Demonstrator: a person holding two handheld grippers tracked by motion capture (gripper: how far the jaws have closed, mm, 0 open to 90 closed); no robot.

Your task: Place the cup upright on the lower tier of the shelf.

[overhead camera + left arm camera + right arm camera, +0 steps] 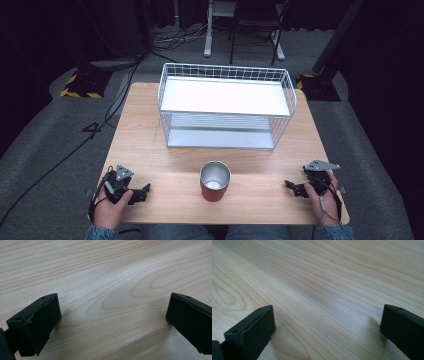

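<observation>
A red cup [215, 181] with a shiny metal inside stands upright near the front middle of the wooden table [150, 130]. My left gripper [142, 192] rests on the table at the front left, pointing right toward the cup, well apart from it. In the left gripper view its jaws stand wide apart over bare wood, left gripper [112, 322] open. At the front right lies my right gripper [292, 187], pointing left toward the cup. The right gripper view shows the right gripper [327, 330] open with only wood grain between its jaws.
A white wire basket shelf [167, 80] with two tiers stands on the far half of the table, behind the cup. Cables run over the grey floor at the left. A chair and a stand's legs are beyond the table.
</observation>
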